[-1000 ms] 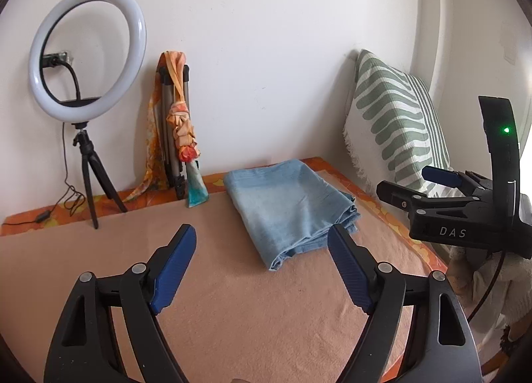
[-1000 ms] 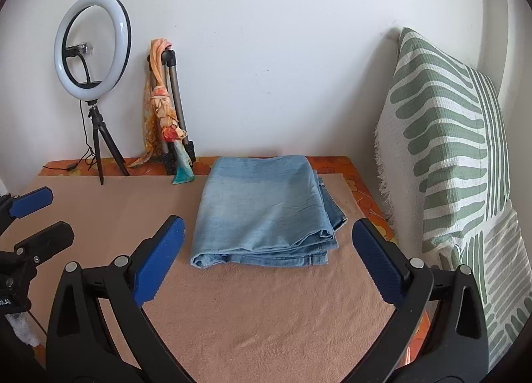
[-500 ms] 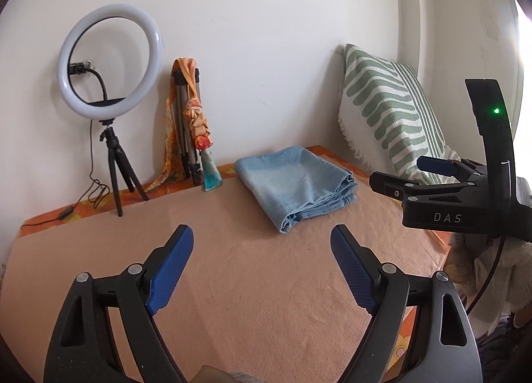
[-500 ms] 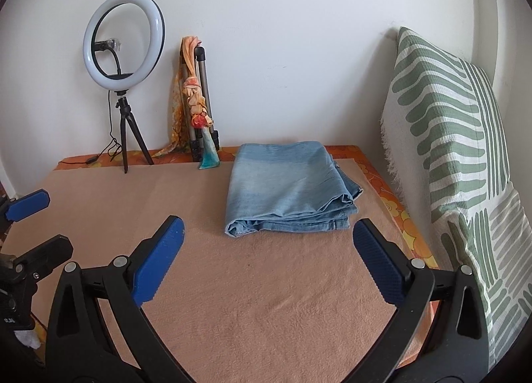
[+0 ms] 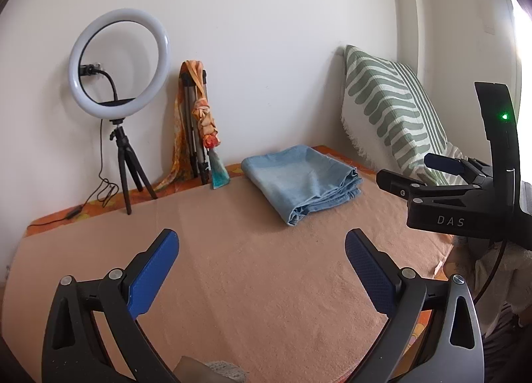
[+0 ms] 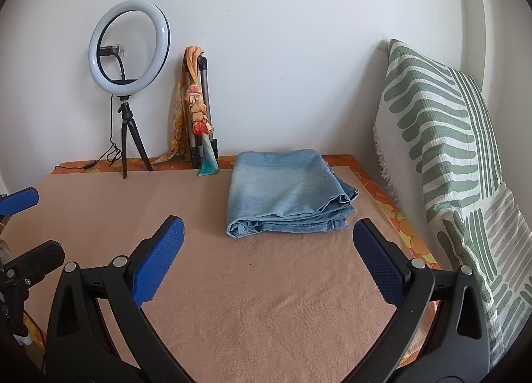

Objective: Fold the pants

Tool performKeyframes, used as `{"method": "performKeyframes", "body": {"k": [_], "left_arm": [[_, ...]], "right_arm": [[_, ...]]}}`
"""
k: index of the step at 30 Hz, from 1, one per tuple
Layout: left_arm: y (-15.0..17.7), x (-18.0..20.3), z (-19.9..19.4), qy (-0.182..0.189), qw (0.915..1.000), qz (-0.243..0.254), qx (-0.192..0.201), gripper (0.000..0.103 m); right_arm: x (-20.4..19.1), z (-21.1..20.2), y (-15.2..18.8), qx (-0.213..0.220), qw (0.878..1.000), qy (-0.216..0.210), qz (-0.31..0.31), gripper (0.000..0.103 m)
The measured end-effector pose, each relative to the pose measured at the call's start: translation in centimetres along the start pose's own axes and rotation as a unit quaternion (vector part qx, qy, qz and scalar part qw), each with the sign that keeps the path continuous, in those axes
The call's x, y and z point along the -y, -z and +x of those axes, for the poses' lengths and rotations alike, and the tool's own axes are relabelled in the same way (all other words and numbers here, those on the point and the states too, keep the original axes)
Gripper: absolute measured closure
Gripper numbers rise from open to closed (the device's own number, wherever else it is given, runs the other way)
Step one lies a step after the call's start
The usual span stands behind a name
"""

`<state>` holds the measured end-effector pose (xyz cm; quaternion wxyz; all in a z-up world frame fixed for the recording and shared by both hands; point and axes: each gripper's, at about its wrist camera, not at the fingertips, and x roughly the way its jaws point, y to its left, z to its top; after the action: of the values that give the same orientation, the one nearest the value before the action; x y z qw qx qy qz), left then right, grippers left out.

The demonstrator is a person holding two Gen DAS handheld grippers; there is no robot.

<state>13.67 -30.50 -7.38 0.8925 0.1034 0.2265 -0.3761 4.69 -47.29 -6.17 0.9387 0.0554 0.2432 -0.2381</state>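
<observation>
Light blue denim pants (image 6: 286, 193) lie folded in a flat rectangular stack at the far right of the peach-covered table (image 6: 252, 299); they also show in the left wrist view (image 5: 302, 180). My left gripper (image 5: 261, 271) is open and empty, held above the table's near side, well short of the pants. My right gripper (image 6: 267, 260) is open and empty, just in front of the pants' near folded edge. In the left wrist view the right gripper (image 5: 422, 171) shows from the side at the right.
A ring light on a small tripod (image 6: 128, 83) and a folded tripod with an orange scarf (image 6: 198, 116) stand against the back wall. A green-and-white striped cushion (image 6: 449, 156) leans along the table's right side. A black cable (image 5: 103, 193) trails at the back left.
Both grippers have pulled back from the folded pants, which now look smaller and farther away. Both stay open and empty. The pants have not moved.
</observation>
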Motion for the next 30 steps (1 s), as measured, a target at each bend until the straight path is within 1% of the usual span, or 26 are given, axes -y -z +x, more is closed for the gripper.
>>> {"method": "performKeyframes", "body": {"k": [2,6,12,30], "left_arm": [[0.22,-0.01,0.1,0.001,1.0,-0.001,-0.005,0.003],[0.49,0.05,0.14,-0.008,0.9999,0.003,-0.007,0.003],[0.34,0.07,-0.26,-0.016,0.9999,0.004,-0.004,0.001],[0.34,-0.04,-0.67,-0.018,0.9998,0.008,0.0,0.001]], "right_arm": [[-0.07,-0.15,0.17,0.004,1.0,-0.001,0.001,0.0],[-0.27,-0.27,0.48,0.007,1.0,0.01,-0.01,0.0],[0.21,0.05,0.77,-0.002,1.0,0.006,0.004,0.0],[-0.18,0.16,0.69,-0.002,1.0,0.001,-0.001,0.0]]}}
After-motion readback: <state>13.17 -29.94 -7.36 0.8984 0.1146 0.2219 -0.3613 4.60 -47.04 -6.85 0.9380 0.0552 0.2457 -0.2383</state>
